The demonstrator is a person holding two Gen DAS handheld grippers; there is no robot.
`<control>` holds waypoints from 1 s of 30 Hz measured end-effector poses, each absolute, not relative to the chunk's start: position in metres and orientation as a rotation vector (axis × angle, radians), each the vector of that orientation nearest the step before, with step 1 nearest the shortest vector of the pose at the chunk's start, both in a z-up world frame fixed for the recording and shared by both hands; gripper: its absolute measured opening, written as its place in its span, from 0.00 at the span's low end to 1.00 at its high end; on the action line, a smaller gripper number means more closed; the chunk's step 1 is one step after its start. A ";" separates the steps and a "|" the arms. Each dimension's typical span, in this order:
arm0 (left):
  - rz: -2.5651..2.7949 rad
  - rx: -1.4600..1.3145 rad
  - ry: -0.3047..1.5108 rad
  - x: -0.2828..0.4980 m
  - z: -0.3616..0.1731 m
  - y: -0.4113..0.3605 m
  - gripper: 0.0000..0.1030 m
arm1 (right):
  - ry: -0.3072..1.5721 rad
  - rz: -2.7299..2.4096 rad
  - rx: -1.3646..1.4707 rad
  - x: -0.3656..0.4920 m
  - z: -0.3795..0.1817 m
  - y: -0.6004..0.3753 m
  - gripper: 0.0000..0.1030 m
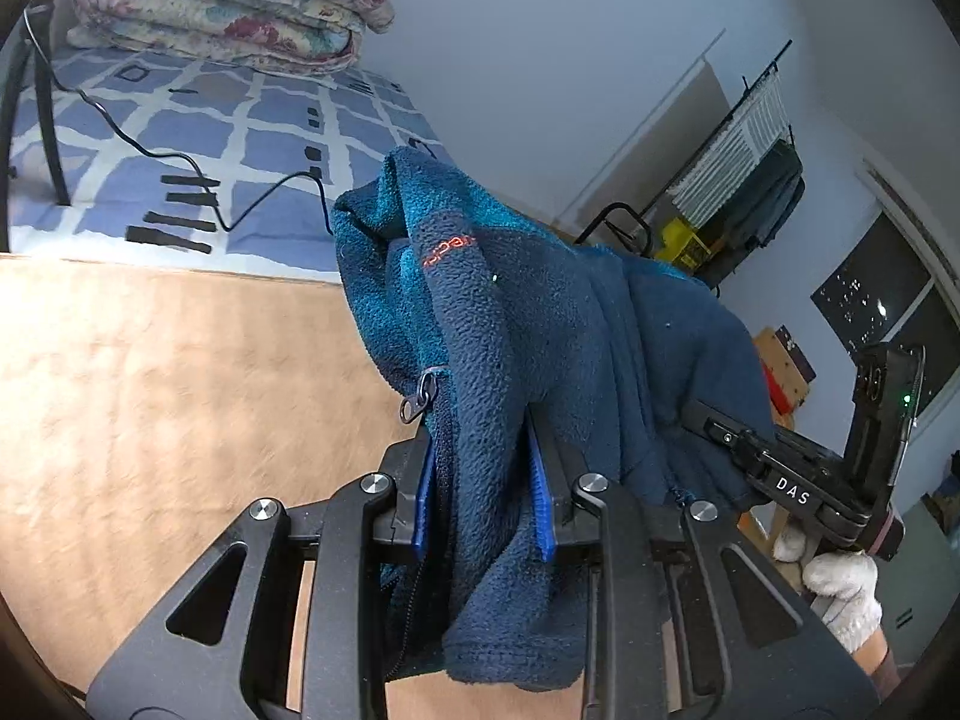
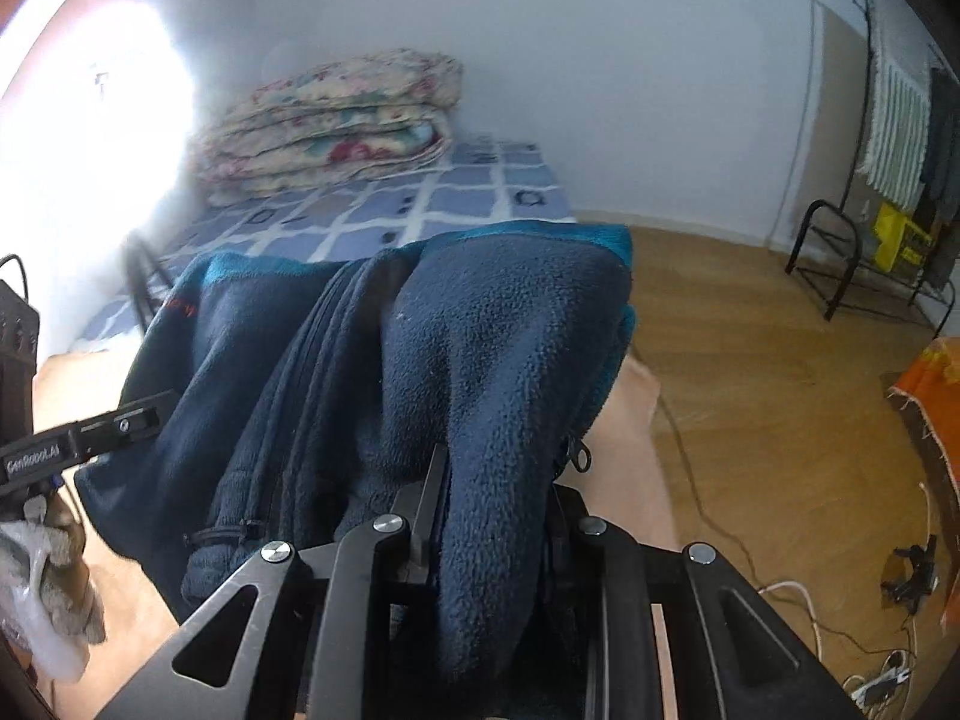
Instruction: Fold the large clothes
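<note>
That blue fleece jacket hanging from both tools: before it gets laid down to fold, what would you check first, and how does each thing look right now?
1. Left gripper has a firm hold: ok, jaws shut on the fleece jacket.
2. Right gripper has a firm hold: ok, fabric is pinched between its jaws.
3. Jacket spread flat between the two grips: not ok, it hangs bunched in folds.
4. Zipper closed: cannot tell, only a zipper pull shows.
5. Landing spot free: the tan blanket looks bare where visible; the part under the jacket cannot be seen.
6. Black cable on the bed out of the way: ok, it lies farther back.
</note>
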State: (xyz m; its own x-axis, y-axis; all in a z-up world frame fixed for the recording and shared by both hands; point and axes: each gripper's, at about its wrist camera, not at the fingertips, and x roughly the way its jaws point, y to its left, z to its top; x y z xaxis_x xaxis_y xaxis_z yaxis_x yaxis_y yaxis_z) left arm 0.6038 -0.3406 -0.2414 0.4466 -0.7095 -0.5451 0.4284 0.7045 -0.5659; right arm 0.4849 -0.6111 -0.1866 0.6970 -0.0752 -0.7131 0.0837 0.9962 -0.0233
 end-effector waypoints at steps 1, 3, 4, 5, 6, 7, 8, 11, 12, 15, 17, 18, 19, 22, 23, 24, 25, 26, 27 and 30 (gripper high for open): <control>-0.715 -0.363 0.842 0.607 -0.246 -0.344 0.23 | 0.791 -0.095 0.008 0.490 -0.190 -0.612 0.21; -0.695 -0.351 0.852 0.612 -0.254 -0.350 0.23 | 0.798 -0.104 -0.005 0.501 -0.202 -0.613 0.21; -0.687 -0.351 0.862 0.615 -0.260 -0.351 0.23 | 0.806 -0.109 -0.019 0.505 -0.207 -0.613 0.21; -0.679 -0.349 0.867 0.618 -0.263 -0.353 0.23 | 0.816 -0.120 -0.038 0.510 -0.214 -0.611 0.21; -0.661 -0.331 0.872 0.621 -0.269 -0.354 0.24 | 0.823 -0.131 -0.048 0.512 -0.220 -0.611 0.21; -0.653 -0.318 0.869 0.622 -0.272 -0.353 0.24 | 0.827 -0.138 -0.044 0.516 -0.224 -0.614 0.22; -0.644 -0.304 0.868 0.624 -0.277 -0.353 0.24 | 0.830 -0.150 -0.029 0.518 -0.228 -0.618 0.26; -0.614 -0.296 0.892 0.629 -0.294 -0.349 0.25 | 0.864 -0.202 0.073 0.525 -0.240 -0.645 0.48; -0.609 -0.310 0.901 0.632 -0.303 -0.346 0.27 | 0.866 -0.242 0.091 0.523 -0.244 -0.655 0.53; -0.613 -0.340 0.901 0.635 -0.309 -0.342 0.30 | 0.856 -0.304 0.140 0.517 -0.251 -0.676 0.79; -0.611 -0.328 0.902 0.634 -0.309 -0.344 0.31 | 0.856 -0.302 0.195 0.512 -0.255 -0.687 0.81; -0.609 -0.330 0.902 0.634 -0.310 -0.344 0.33 | 0.856 -0.299 0.211 0.508 -0.256 -0.690 0.81; -0.604 -0.331 0.903 0.633 -0.310 -0.343 0.36 | 0.855 -0.301 0.209 0.507 -0.257 -0.691 0.81; -0.570 -0.313 0.895 0.630 -0.309 -0.344 0.43 | 0.858 -0.316 0.165 0.505 -0.253 -0.683 0.80; -0.561 -0.301 0.890 0.629 -0.308 -0.344 0.44 | 0.862 -0.318 0.150 0.507 -0.251 -0.680 0.78; -0.552 -0.285 0.882 0.627 -0.307 -0.346 0.44 | 0.867 -0.318 0.140 0.507 -0.248 -0.678 0.76; -0.542 -0.268 0.877 0.625 -0.305 -0.347 0.44 | 0.870 -0.316 0.137 0.506 -0.246 -0.676 0.74; -0.535 -0.256 0.874 0.623 -0.303 -0.349 0.44 | 0.872 -0.313 0.134 0.504 -0.243 -0.675 0.70; -0.522 -0.236 0.869 0.620 -0.301 -0.351 0.44 | 0.873 -0.315 0.124 0.503 -0.240 -0.673 0.70; -0.511 -0.220 0.874 0.614 -0.297 -0.351 0.44 | 0.872 -0.320 0.117 0.498 -0.231 -0.670 0.70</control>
State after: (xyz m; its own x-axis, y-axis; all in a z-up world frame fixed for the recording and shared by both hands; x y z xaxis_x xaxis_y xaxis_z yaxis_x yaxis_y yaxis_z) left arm 0.6142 -0.3507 -0.2966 0.5317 -0.5121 -0.6746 0.3362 0.8587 -0.3869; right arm 0.4978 -0.6702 -0.2313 0.5992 -0.2278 -0.7675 0.3227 0.9461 -0.0288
